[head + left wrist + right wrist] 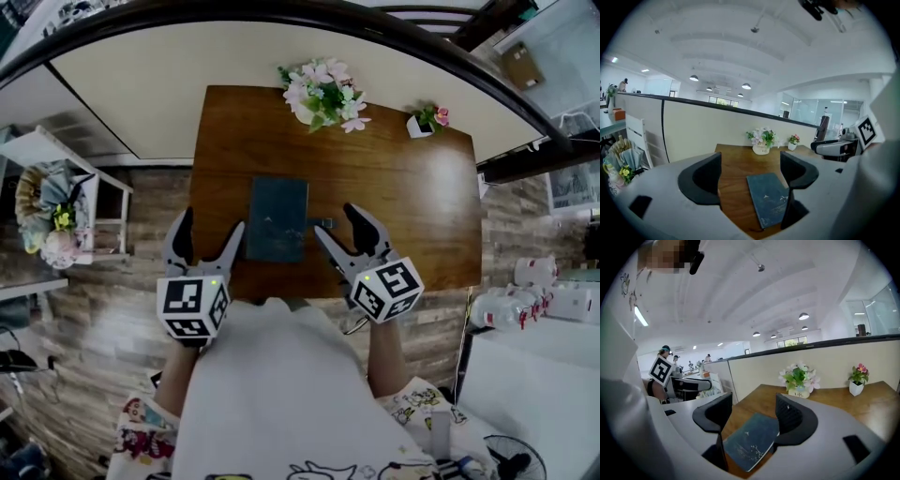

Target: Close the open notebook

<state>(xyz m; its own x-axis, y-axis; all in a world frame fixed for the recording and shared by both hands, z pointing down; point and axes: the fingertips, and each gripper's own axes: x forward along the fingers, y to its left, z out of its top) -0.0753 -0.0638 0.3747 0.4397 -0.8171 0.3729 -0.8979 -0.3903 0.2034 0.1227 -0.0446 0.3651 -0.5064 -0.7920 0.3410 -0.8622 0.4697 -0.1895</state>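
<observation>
I hold my left gripper (pixel 210 225) with its two dark jaws wide apart and nothing between them; its own view shows only the brown wooden table (pixel 403 187) and the dark blue-green hardcover notebook (pixel 277 219) lying beyond the gap. My right gripper (pixel 336 221) is spread the same way and carries nothing. The notebook is shut and lies flat, cover up, on the near middle of the table, between my two grippers in the head view, the left one just beside its left edge and the right one just beside its right edge. In the left gripper view the notebook (pixel 769 199) sits low and toward the right jaw; in the right gripper view it (pixel 751 439) lies aslant below both jaws. At the far edge of the table stand a white pot of pink and white flowers (pixel 323 94) and, well to its right, a small white pot with a pink bloom (pixel 427 120)
</observation>
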